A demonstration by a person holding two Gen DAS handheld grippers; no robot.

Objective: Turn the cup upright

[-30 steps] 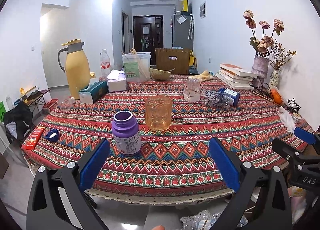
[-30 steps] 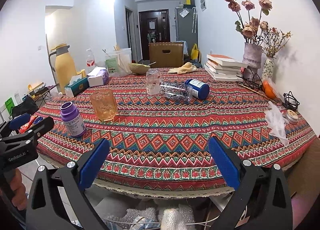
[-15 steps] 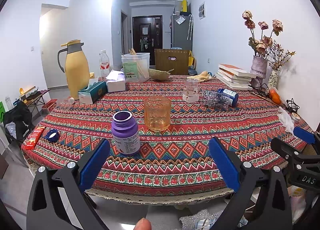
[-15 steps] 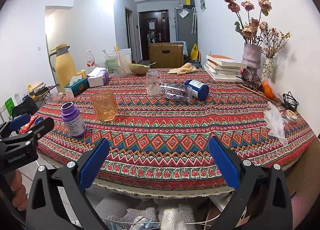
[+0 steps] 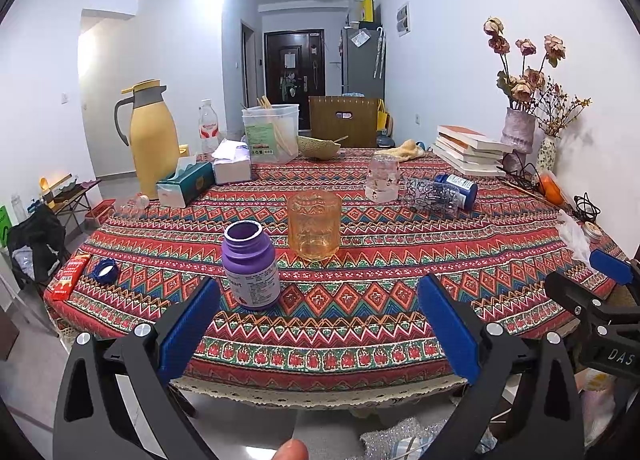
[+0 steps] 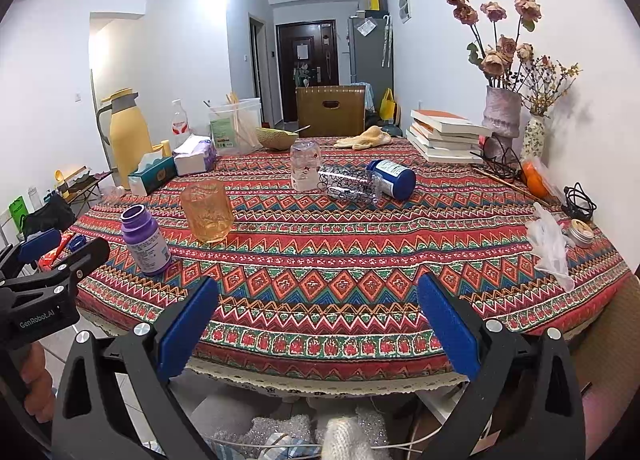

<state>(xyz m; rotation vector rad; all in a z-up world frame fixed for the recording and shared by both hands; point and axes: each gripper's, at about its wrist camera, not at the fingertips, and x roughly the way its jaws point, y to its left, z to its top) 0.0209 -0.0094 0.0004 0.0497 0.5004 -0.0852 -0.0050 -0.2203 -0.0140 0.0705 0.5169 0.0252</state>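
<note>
1. Left gripper (image 5: 318, 324) jaws spread wide, blue pads (image 5: 188, 324) holding nothing, hovering at the near table edge, off the cloth.
2. Right gripper (image 6: 318, 324) same: wide apart, nothing between its pads (image 6: 448, 328), also at the near edge of the table (image 6: 320, 360).
3. Each gripper shows in the other's view: right one at the right edge of the left view, left one at the left edge of the right view.
4. Amber glass cup (image 5: 314, 225) stands on the patterned tablecloth (image 5: 360, 300), ahead of the left gripper, well apart from both grippers. In the right view the cup (image 6: 207, 211) sits left of centre. Hard to tell through the glass which end is up.
5. Purple bottle (image 5: 251, 266), lid off, mouth up, stands just beside the cup, nearer and to the left.
6. Blue cap (image 5: 105, 271) lies near the left table edge, next to a red packet (image 5: 71, 275).
7. Clear printed glass (image 6: 306, 165) stands upside down farther back; a clear wire-patterned bottle (image 6: 350, 183) lies on its side just beside it, with a blue bottle (image 6: 394, 178) on its side behind, touching or nearly so.
8. Yellow thermos jug (image 5: 150, 135) far left, tissue box (image 5: 184, 183), stacked books (image 5: 468, 151), vase of dried roses (image 5: 518, 135) far right.
</note>
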